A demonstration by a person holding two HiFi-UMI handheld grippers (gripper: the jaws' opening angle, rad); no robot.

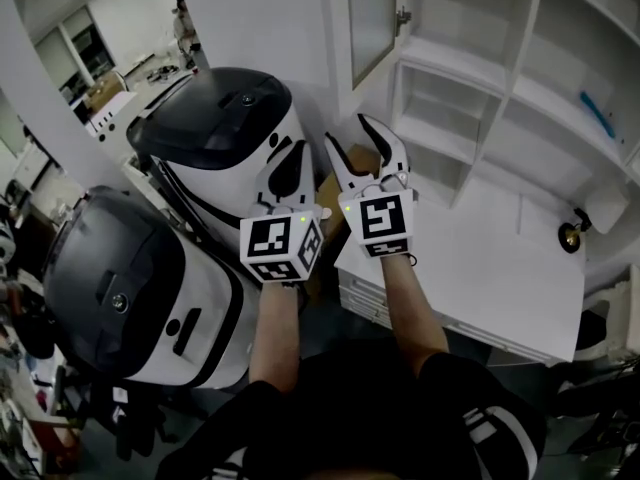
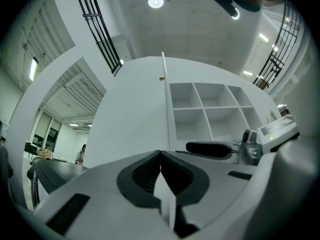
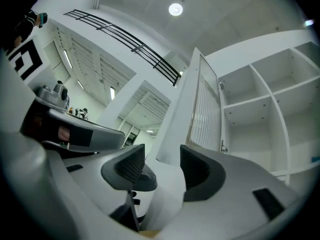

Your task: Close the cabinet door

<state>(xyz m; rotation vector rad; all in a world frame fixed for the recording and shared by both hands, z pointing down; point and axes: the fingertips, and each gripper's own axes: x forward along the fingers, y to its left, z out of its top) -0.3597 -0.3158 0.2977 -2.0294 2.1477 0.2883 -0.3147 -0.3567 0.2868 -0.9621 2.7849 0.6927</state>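
Observation:
The white cabinet door [image 1: 370, 13] with a ribbed glass panel stands open, swung out to the left of the empty white shelves [image 1: 470, 98]. My right gripper [image 1: 346, 128] is open just below the door, with nothing between its fingers. In the right gripper view the door [image 3: 205, 114] rises beyond the spread pads [image 3: 132, 166], apart from them. My left gripper [image 1: 284, 158] is shut and empty, close to the left of the right one. In the left gripper view the door [image 2: 163, 99] shows edge-on above the closed gripper [image 2: 160, 156], with the shelves [image 2: 210, 109] to its right.
Two large white-and-black machines [image 1: 215, 128] [image 1: 120, 278] stand close on the left. A white counter [image 1: 500, 268] lies under the shelves, with a small black and brass thing [image 1: 572, 236] at its right end. A blue object [image 1: 595, 113] lies on a right shelf.

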